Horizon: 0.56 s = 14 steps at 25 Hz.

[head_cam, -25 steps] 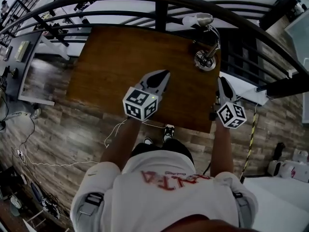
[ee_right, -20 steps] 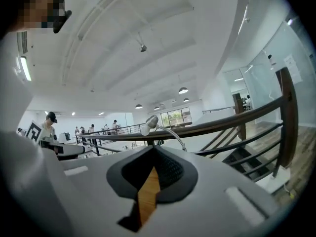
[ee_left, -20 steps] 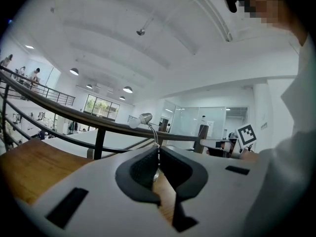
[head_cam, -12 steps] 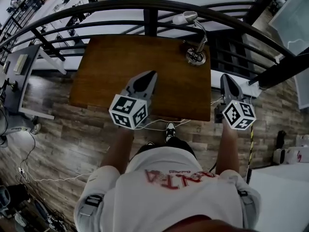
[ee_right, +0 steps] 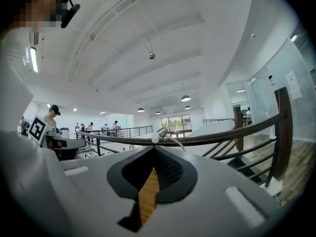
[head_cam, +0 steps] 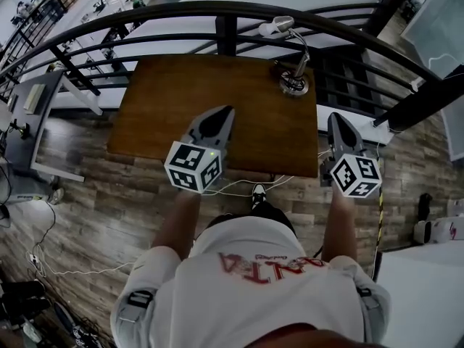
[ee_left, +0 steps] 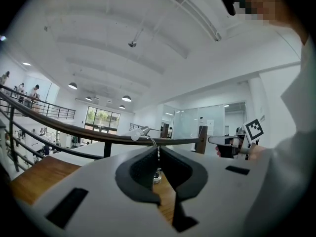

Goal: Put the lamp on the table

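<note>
By a curved black railing (head_cam: 145, 11), the wooden table (head_cam: 174, 100) bears the gooseneck lamp (head_cam: 293, 84) upright at its far right corner, so the placing looks done. The left gripper (head_cam: 228, 112) and right gripper (head_cam: 334, 119) hover well clear of it, jaws together and empty.

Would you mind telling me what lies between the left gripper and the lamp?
Only bare wooden tabletop: the head view shows nothing standing between the left gripper and the lamp.
</note>
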Motion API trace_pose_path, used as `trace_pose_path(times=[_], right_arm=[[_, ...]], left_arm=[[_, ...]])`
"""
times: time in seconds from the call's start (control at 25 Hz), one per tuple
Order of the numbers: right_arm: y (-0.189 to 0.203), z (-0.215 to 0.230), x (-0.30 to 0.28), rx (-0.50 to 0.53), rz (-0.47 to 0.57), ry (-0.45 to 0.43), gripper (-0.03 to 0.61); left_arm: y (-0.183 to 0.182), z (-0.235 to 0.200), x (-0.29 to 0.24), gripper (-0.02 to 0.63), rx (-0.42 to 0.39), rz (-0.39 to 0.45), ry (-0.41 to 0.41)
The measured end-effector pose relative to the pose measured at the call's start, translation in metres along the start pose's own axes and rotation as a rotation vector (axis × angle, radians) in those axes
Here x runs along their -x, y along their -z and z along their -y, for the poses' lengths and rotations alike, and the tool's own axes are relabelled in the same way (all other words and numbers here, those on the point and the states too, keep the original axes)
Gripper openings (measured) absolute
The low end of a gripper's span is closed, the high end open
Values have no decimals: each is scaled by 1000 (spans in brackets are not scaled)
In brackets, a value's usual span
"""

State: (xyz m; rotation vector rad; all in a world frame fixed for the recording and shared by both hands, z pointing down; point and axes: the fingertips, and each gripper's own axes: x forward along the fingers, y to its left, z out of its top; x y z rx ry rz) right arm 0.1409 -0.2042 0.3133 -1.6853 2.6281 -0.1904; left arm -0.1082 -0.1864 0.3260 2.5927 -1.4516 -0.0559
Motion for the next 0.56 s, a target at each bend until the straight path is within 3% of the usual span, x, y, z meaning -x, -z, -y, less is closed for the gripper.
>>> trace_pose_path(times=[0.2, 0.56], right_arm=[[22, -7, -1, -9, -54, -13, 3], [27, -15, 3, -34, -48, -31, 3]], left_arm=[[3, 7, -1, 18, 0, -11, 12], [10, 11, 2, 18, -1, -18, 30]])
